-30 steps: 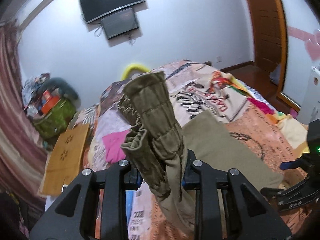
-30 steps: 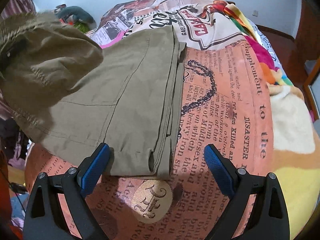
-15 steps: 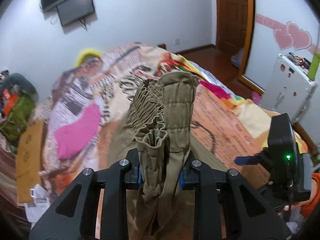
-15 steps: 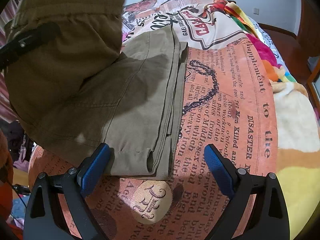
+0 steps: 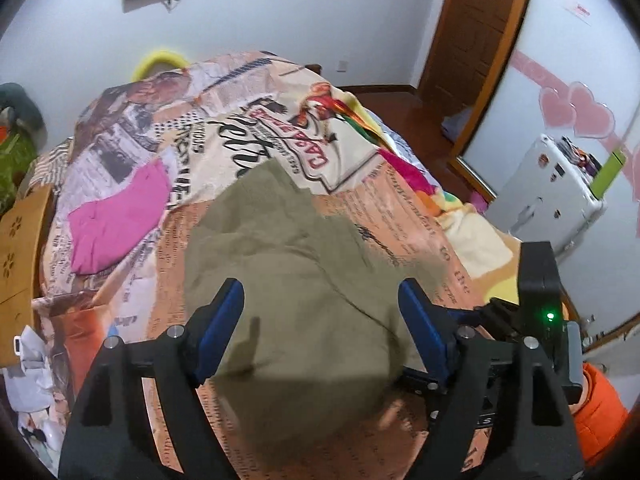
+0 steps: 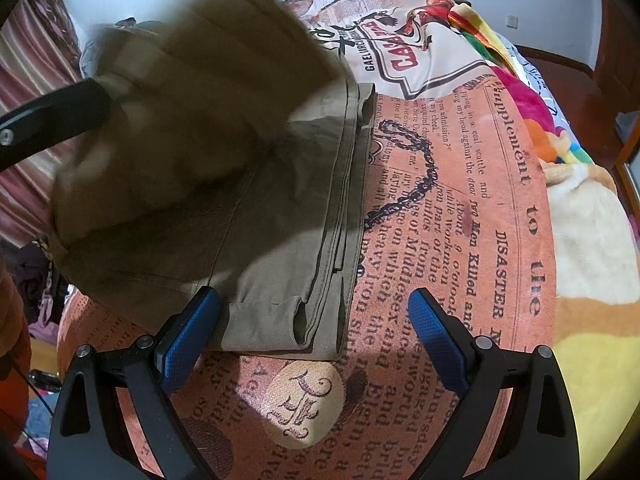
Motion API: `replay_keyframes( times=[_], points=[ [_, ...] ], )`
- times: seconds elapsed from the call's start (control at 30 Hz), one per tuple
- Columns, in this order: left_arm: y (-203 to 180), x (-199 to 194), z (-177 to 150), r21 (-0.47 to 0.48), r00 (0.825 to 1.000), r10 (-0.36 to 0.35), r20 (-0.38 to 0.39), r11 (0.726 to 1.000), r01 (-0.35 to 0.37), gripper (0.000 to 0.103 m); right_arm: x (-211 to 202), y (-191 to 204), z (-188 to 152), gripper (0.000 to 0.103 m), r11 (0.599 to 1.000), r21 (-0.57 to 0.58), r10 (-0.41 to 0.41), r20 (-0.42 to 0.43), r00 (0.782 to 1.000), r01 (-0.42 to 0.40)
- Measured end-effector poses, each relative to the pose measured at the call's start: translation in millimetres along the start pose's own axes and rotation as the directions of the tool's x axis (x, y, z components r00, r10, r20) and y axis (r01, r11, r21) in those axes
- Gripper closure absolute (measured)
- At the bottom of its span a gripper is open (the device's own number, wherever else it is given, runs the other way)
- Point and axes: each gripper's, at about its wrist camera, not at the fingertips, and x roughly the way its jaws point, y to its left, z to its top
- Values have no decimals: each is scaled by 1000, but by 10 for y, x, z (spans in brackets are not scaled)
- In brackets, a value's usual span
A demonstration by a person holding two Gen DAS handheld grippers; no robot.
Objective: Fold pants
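The olive pants (image 5: 296, 280) lie on the bed, with the waistband part dropping over the folded legs, blurred in motion. My left gripper (image 5: 320, 320) is open above the pants, with nothing between its blue pads. In the right wrist view the pants (image 6: 280, 240) lie folded lengthwise, and the blurred upper part (image 6: 192, 112) hangs over them beside the left gripper's black finger (image 6: 52, 116). My right gripper (image 6: 314, 336) is open and empty, just in front of the near end of the pants.
The bed has a newspaper-print blanket (image 6: 460, 240). A pink cloth (image 5: 120, 216) lies at the left on the bed. A white cabinet (image 5: 548, 200) and a wooden door (image 5: 480, 20) stand at the right. A wooden stand (image 5: 20, 248) is left of the bed.
My left gripper has opened and let go of the waistband, which now falls forward over the folded legs. The right gripper has stayed open in the same place.
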Motion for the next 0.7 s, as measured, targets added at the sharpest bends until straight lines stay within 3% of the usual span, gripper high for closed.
replay_keyframes(
  times=[0.1, 0.3, 0.57, 0.7],
  points=[
    [110, -11, 34, -20, 1000, 23, 6, 1000, -23, 21, 1, -3, -1, 9, 1000, 1, 0, -1, 1000, 0],
    [561, 116, 267, -71, 990, 143, 10, 987, -142, 15, 2, -3, -11, 9, 1000, 6, 2, 1, 1000, -2],
    [1195, 810, 620, -89, 963, 227, -144, 966, -241, 15, 0, -27, -15, 9, 1000, 21, 7, 3, 1000, -7],
    [1356, 1231, 681, -99, 948, 225, -223, 963, -252, 15, -3, -32, -7, 9, 1000, 29, 6, 3, 1000, -6]
  ],
)
